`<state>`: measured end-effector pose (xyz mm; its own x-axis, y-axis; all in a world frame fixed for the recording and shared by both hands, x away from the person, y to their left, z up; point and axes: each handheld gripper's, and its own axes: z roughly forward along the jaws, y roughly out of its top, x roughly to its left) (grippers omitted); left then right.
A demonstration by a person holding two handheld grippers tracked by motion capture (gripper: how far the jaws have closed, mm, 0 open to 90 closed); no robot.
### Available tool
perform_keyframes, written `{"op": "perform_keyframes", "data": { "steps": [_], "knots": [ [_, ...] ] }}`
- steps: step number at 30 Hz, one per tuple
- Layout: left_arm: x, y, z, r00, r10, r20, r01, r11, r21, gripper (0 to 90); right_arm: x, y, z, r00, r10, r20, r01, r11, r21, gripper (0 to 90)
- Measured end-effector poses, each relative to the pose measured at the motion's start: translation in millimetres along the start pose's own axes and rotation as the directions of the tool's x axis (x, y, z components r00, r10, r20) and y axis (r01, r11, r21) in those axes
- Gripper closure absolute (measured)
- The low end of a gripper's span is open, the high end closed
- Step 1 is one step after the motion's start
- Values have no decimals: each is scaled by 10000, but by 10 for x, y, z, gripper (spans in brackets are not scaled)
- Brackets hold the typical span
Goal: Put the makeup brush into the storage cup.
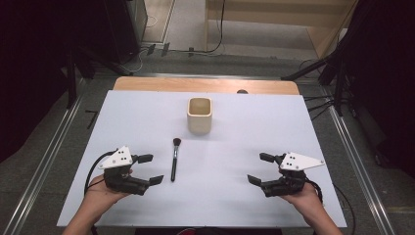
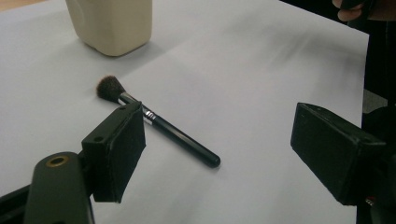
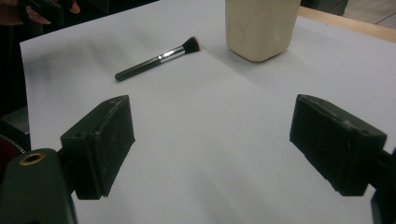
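A black-handled makeup brush point(image 1: 174, 159) with a dark bristle head lies flat on the white table, bristles toward the far side. Behind it stands a cream square cup point(image 1: 199, 115), upright with its top uncovered. My left gripper point(image 1: 150, 169) rests at the near left, just left of the brush handle, jaws open and holding nothing. In the left gripper view the brush point(image 2: 161, 125) lies ahead between the jaws and the cup point(image 2: 112, 23) stands beyond. My right gripper point(image 1: 260, 168) sits open at the near right. The right gripper view has the brush point(image 3: 156, 58) far left and the cup point(image 3: 260, 25) ahead.
The white table sheet point(image 1: 254, 132) covers a wooden top whose far strip point(image 1: 205, 84) shows. Grey floor, metal rails and dark stands with cables surround the table. The person's hands hold both grippers near the front edge.
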<state>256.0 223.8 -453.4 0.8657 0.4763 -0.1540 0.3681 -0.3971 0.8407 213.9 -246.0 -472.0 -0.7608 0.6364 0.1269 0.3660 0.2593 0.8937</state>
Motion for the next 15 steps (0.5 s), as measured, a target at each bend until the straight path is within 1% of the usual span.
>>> {"op": "perform_keyframes", "data": {
  "steps": [6, 8, 12, 15],
  "knots": [
    [1, -4, -7, 10000, -51, -21, 51, 10000, -48, 185, 2, 1, -3, 10000, 29, -31, -30, 10000, -49, 149],
    [3, -3, -8, 10000, -38, -26, 38, 10000, -20, 186, -1, 2, -6, 9999, 87, -116, -88, 9999, -135, 148],
    [6, -8, -6, 10000, -52, -25, 52, 10000, 3, 187, -7, -1, 4, 9999, 108, -103, -109, 9999, -58, 148],
    [12, -11, -1, 9999, -145, -14, 145, 9999, 13, 189, 0, -2, 6, 9999, 48, -91, -48, 10000, -9, 148]
  ]
}}
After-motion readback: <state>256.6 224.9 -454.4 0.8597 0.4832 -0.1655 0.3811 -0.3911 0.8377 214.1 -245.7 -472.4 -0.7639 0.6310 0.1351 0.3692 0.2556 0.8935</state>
